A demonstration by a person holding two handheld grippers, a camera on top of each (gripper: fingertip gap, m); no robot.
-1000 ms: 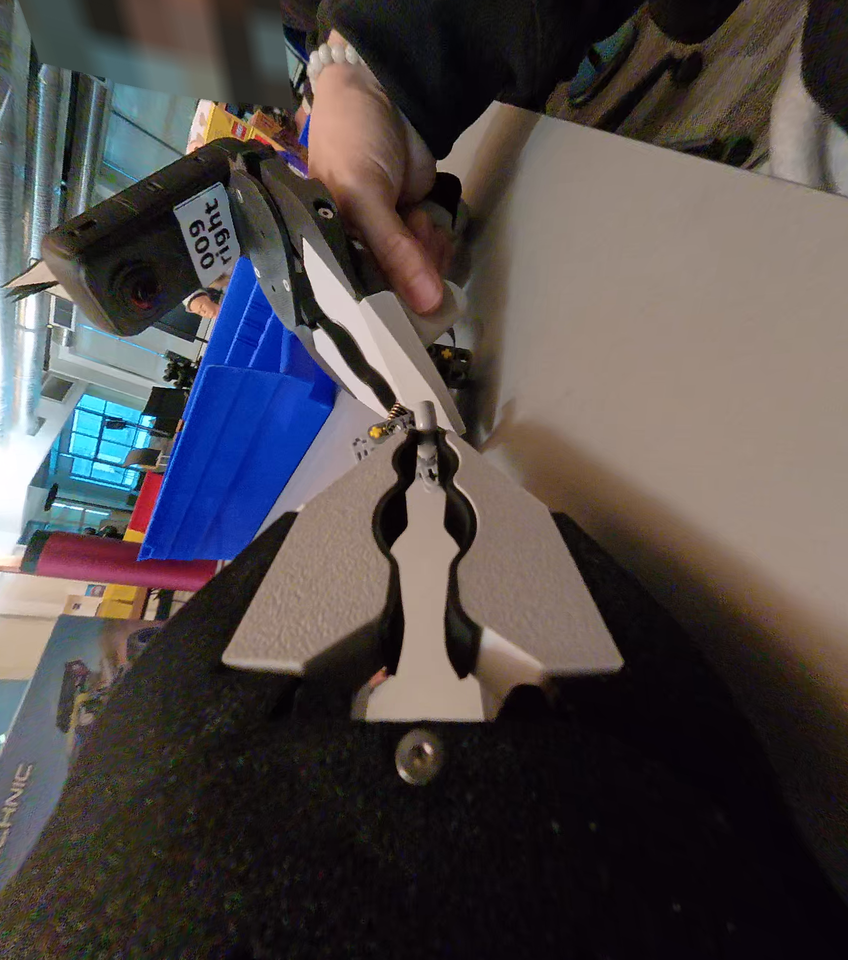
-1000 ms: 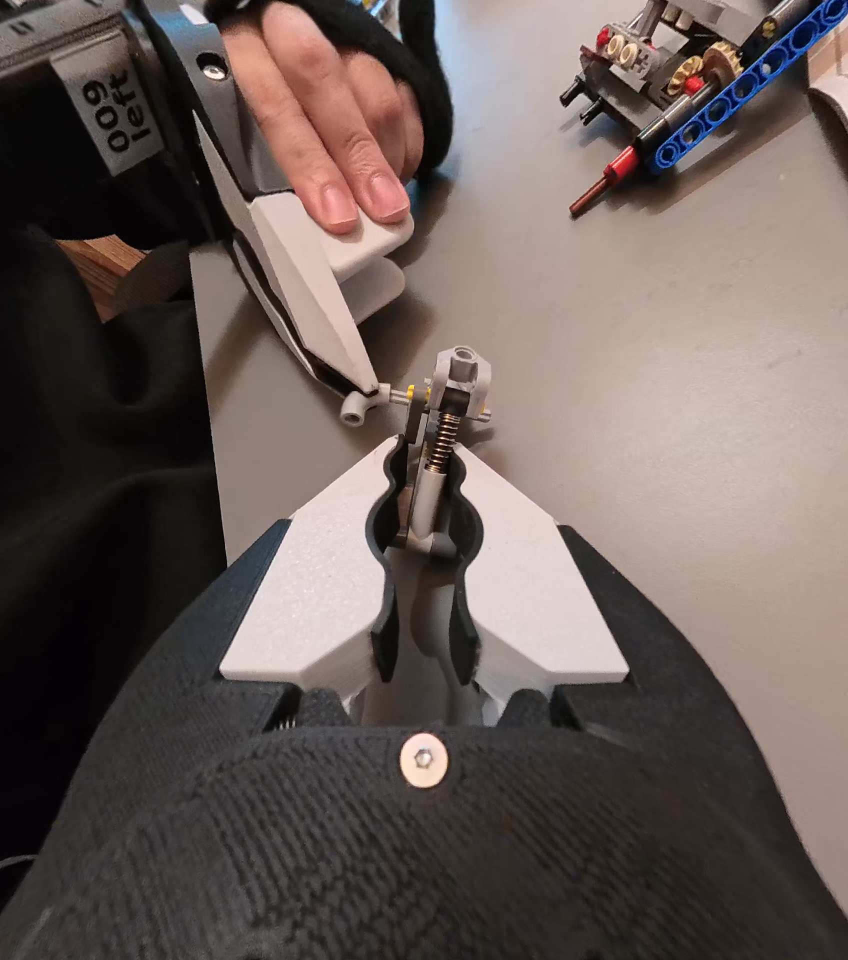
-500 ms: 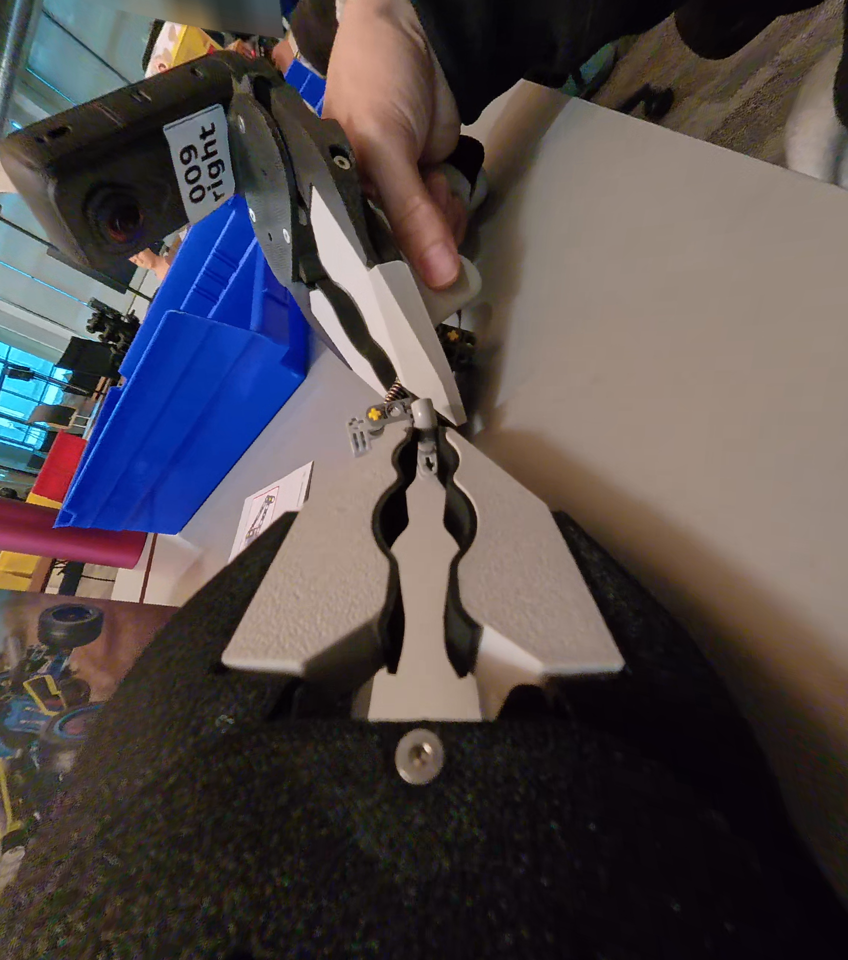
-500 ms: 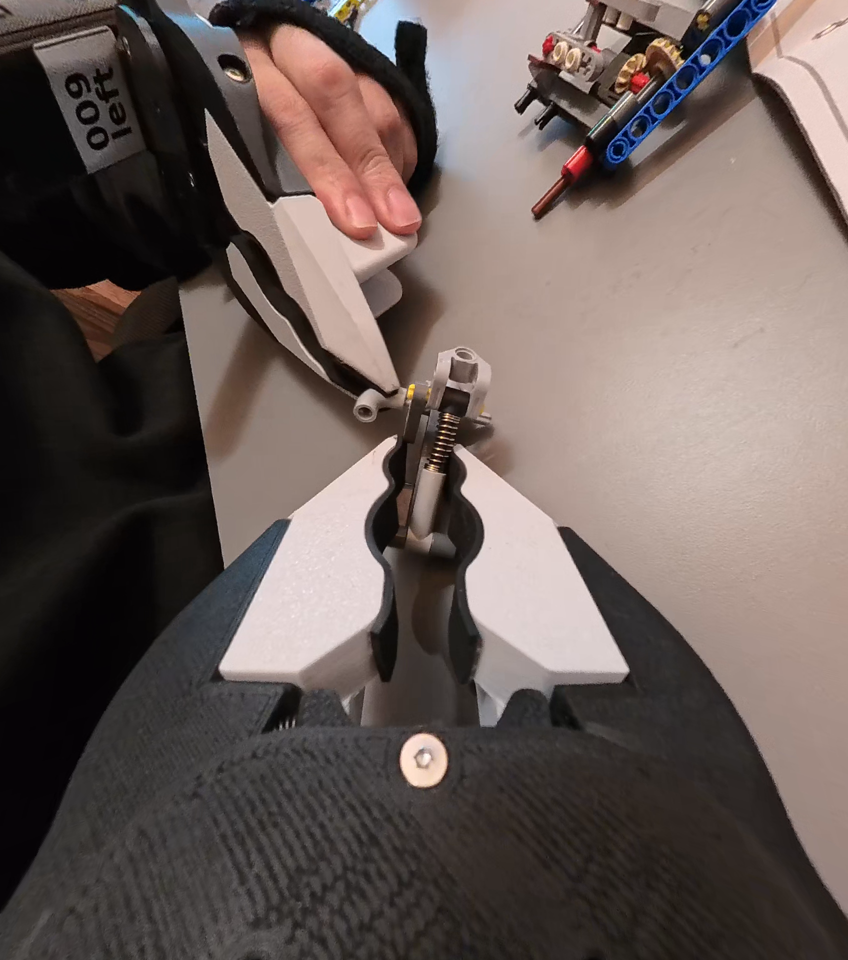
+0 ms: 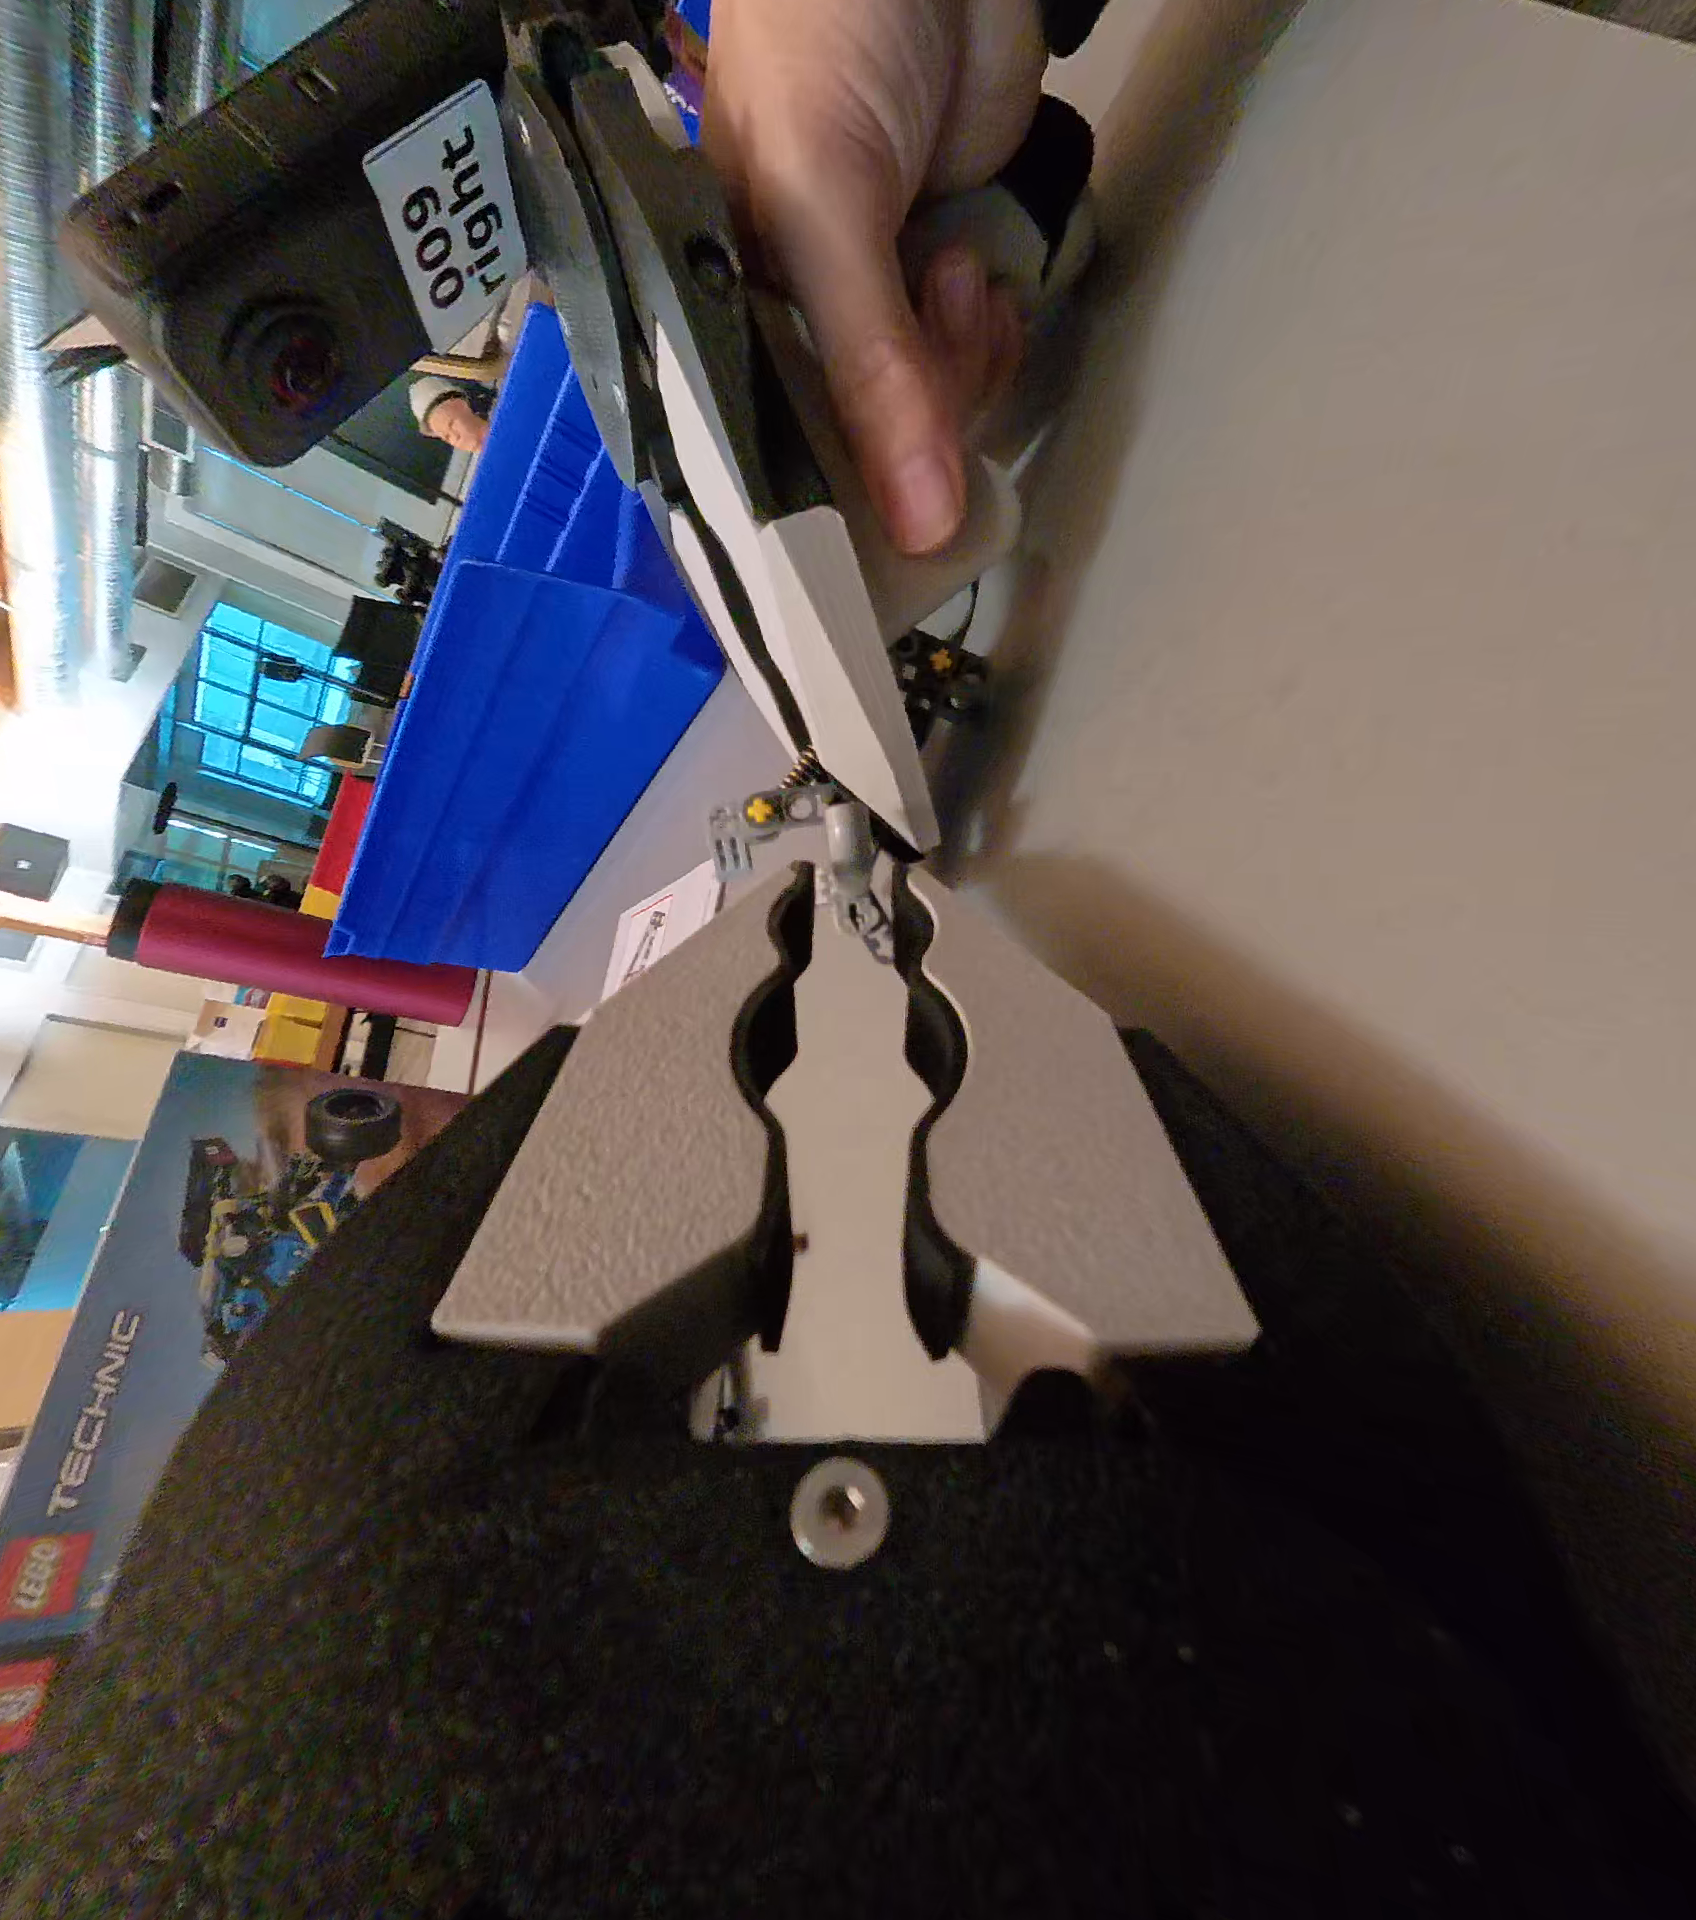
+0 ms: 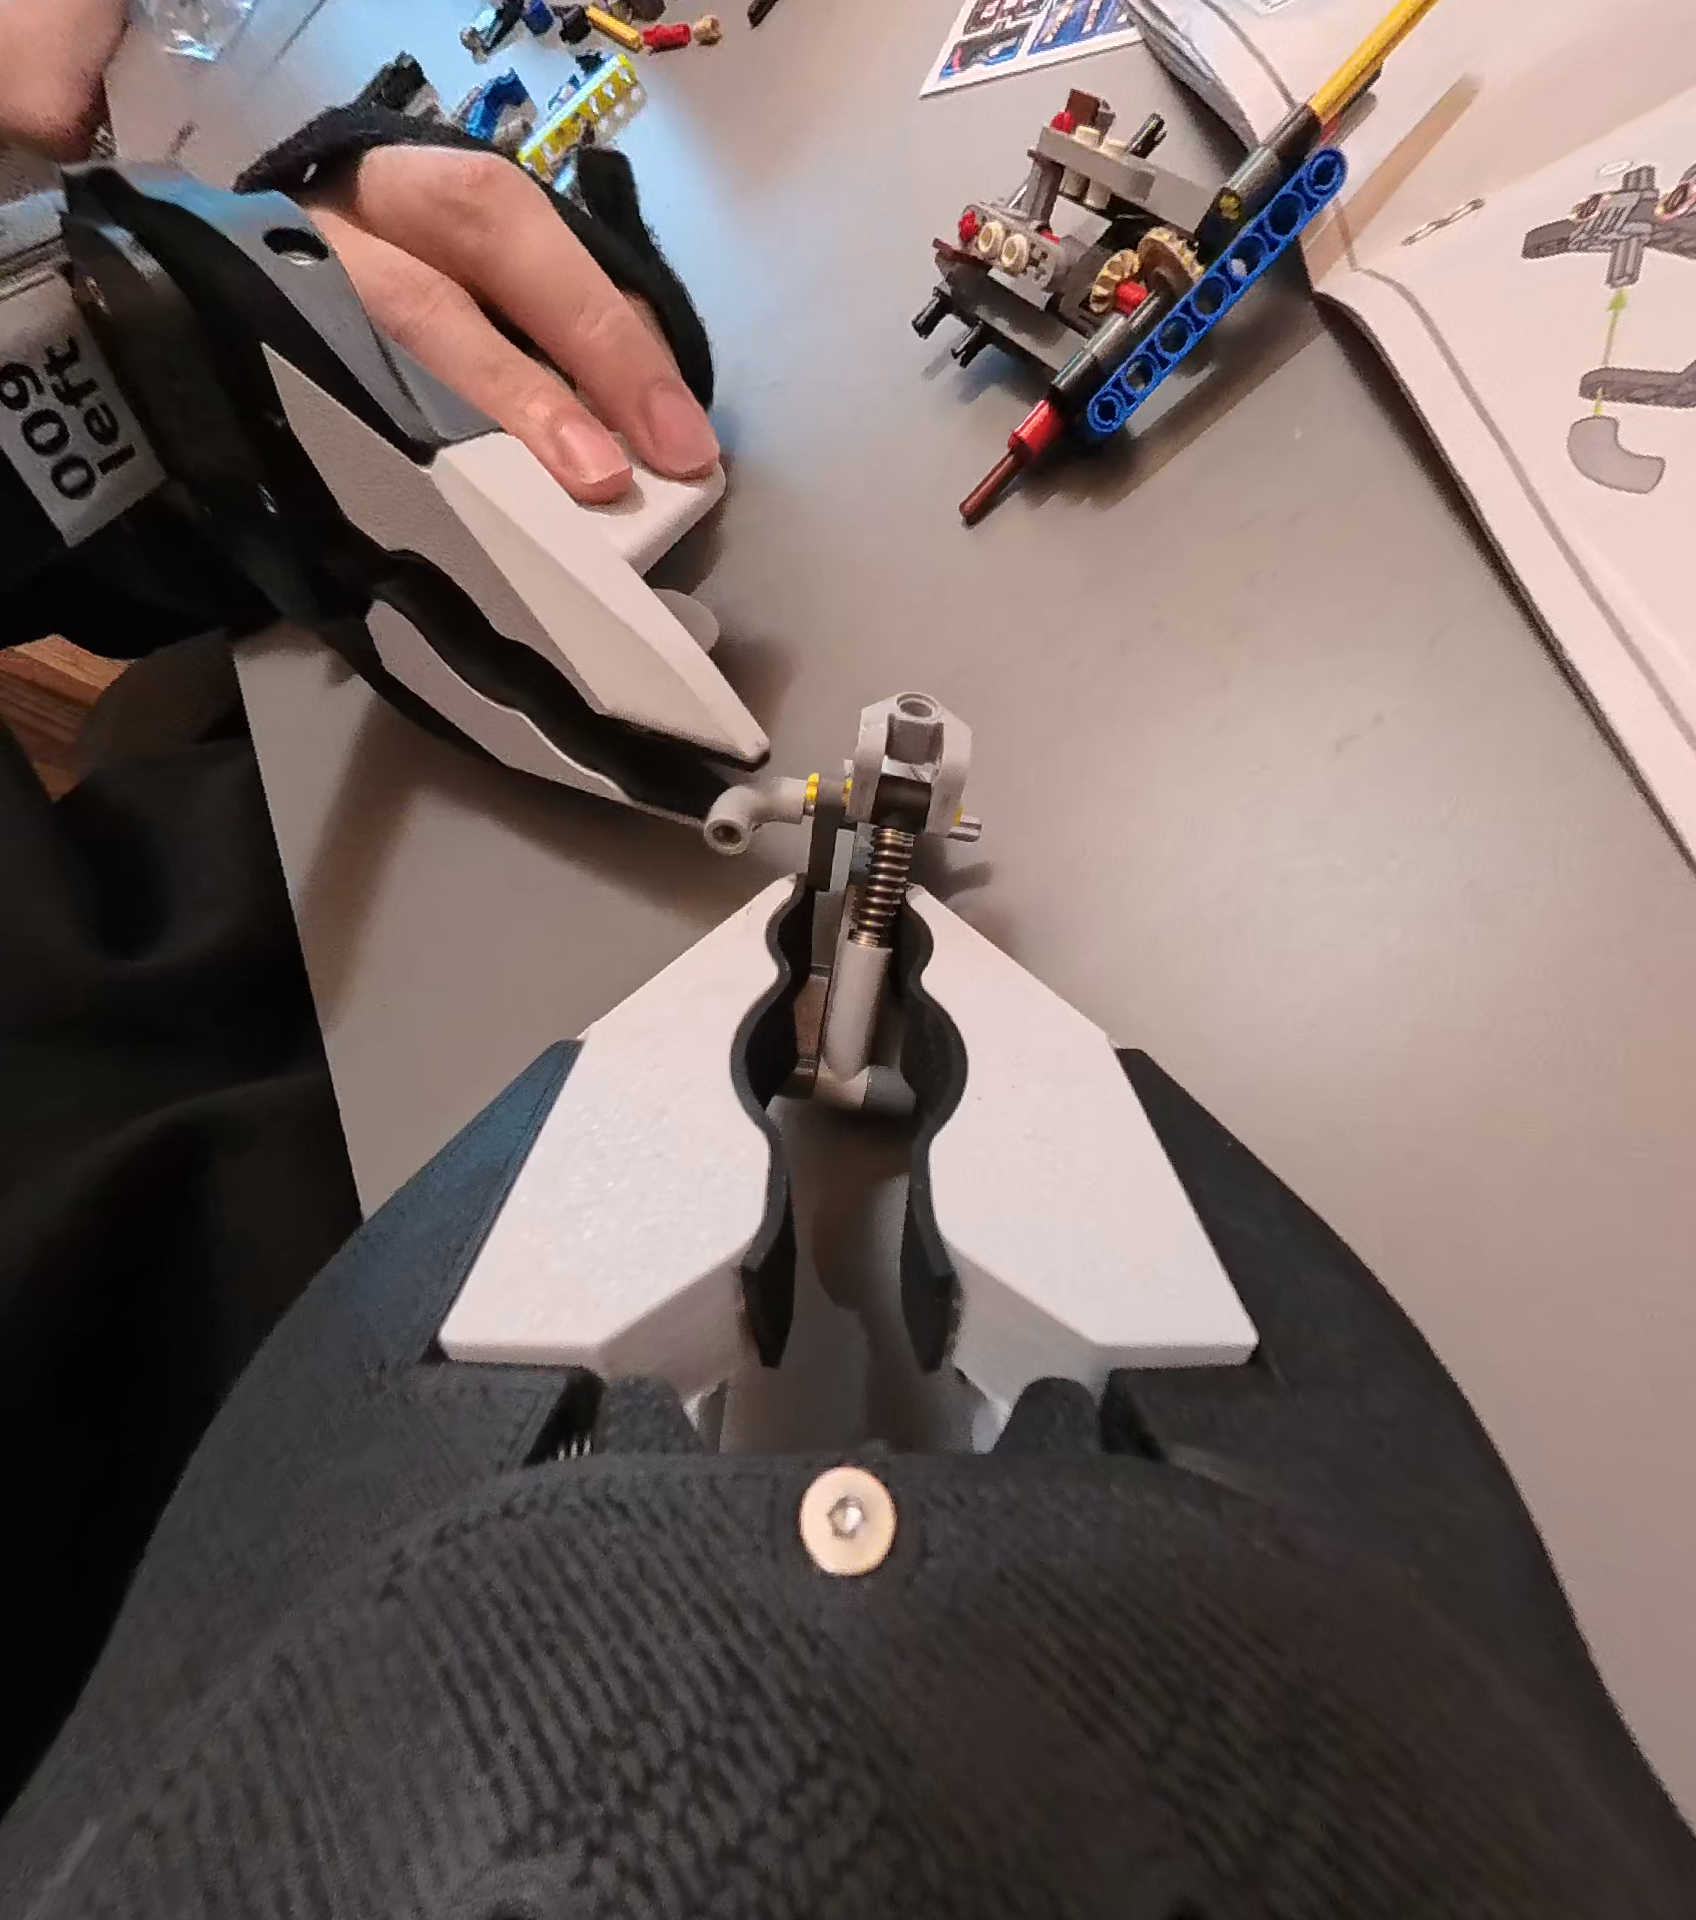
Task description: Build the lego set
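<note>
Left tongs (image 5: 854,878), looser beside coil-sprung grey strut (image 6: 859,997)

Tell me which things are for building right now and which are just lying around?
In use:
right claw, shut on the spring piece
left claw, at the small grey connector

Lying about:
half-built blue-beam model
open instruction booklet
loose pieces
blue bins
set box

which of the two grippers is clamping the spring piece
The right gripper: its jaws are shut on the spring piece. The left gripper only meets the small grey connector on its side.
</note>
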